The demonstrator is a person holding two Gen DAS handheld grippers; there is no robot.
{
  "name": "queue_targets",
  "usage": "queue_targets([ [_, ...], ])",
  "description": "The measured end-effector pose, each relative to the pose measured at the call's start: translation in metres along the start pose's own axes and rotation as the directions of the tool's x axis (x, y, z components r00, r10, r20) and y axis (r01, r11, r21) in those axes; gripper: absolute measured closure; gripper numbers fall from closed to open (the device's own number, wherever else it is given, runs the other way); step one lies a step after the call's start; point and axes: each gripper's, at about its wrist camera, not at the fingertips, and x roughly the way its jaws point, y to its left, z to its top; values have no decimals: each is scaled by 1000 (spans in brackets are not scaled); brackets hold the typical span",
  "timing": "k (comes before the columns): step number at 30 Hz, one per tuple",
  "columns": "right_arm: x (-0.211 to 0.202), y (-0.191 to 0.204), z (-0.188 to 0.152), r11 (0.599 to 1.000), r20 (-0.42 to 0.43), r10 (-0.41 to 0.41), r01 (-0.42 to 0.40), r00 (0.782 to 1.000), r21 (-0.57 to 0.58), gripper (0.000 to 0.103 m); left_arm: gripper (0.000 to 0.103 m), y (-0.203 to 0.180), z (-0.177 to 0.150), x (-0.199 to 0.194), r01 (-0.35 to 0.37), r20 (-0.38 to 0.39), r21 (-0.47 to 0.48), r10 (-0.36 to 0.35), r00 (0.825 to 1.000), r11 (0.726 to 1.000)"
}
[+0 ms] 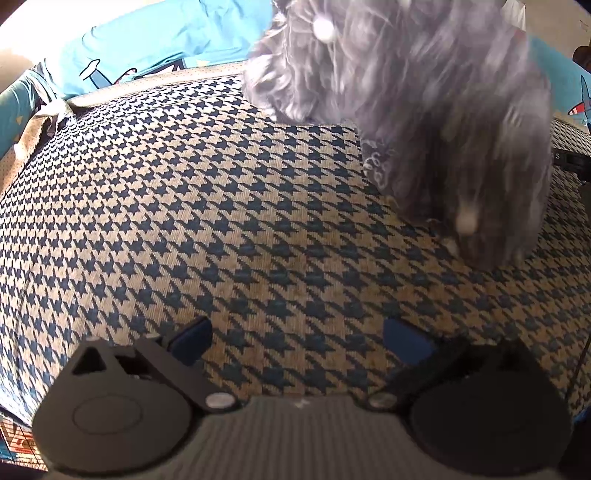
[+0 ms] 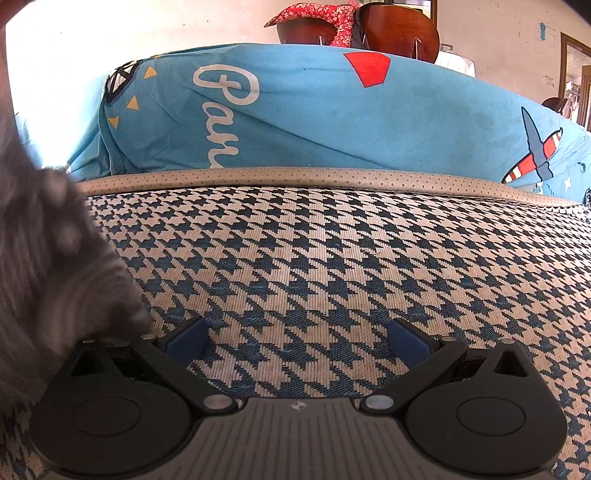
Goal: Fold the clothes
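Note:
A grey fuzzy garment (image 1: 424, 110) with pale buttons hangs blurred at the upper right of the left wrist view, its lower end touching the houndstooth surface (image 1: 184, 206). What holds it up is not visible. The same grey fuzzy garment (image 2: 44, 266) fills the left edge of the right wrist view, brushing the left side of the gripper body. My left gripper (image 1: 297, 341) is open low over the surface, nothing between its blue pads. My right gripper (image 2: 297, 341) is also open and empty, close above the houndstooth surface (image 2: 332, 266).
A blue bedding bundle (image 2: 314, 118) with white script and an aeroplane print lies beyond a beige dotted border (image 2: 295, 177). Behind it stand a brown wooden object (image 2: 399, 29) and a red floral cloth (image 2: 332, 14). A dark device (image 1: 572, 158) sits at the right edge.

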Motion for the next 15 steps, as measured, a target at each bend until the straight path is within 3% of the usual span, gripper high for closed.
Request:
queue_targets([
  [15, 0, 0, -1, 1000, 1, 0, 0, 1000, 0, 0, 0, 3, -2, 0, 7, -8, 13, -7, 1000, 1000],
])
